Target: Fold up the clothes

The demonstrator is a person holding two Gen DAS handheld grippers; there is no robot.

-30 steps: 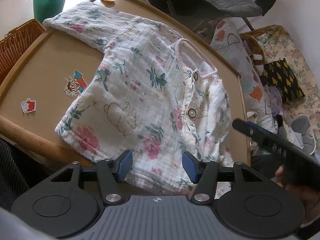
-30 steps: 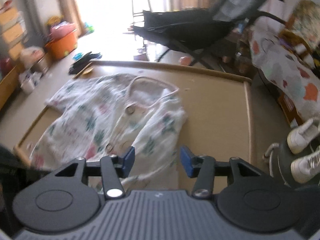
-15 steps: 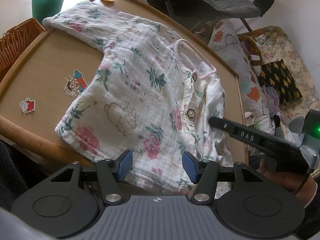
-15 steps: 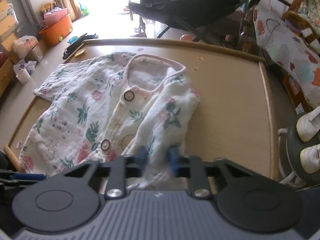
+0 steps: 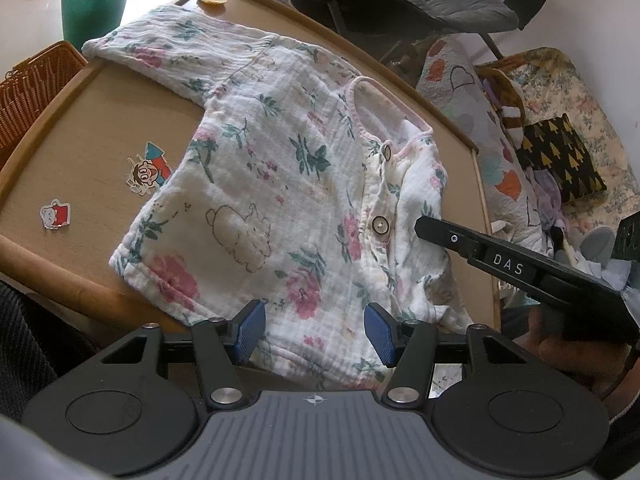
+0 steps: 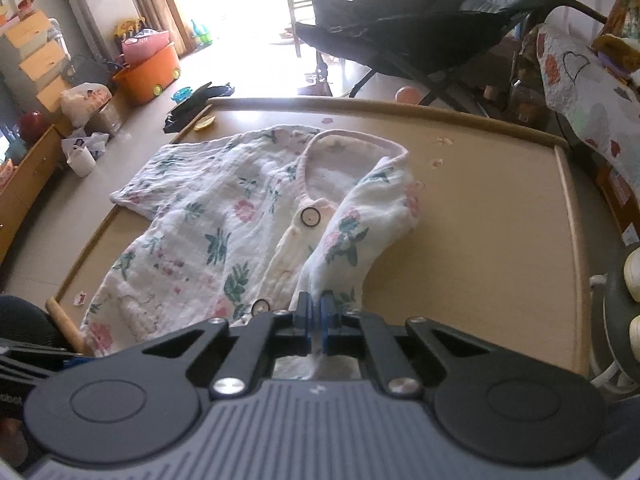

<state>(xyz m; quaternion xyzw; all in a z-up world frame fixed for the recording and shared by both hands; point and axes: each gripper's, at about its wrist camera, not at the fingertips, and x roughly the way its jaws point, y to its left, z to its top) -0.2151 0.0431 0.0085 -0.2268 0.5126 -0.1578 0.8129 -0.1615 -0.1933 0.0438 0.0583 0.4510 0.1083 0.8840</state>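
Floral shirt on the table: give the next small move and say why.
Probably lift the right gripper and carry its pinched hem across the floral shirt. Its jaws are shut on the fabric, while the left gripper hangs open over the near hem, holding nothing.

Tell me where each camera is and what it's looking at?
Left wrist: sits on the left gripper, looking down past its open blue fingers at the flowery shirt on the table; a hand holds the other gripper.
Right wrist: sits on the right gripper, looking across the shirt; its fingers pinch the hem.
Both show the shirt, table and grey chair.
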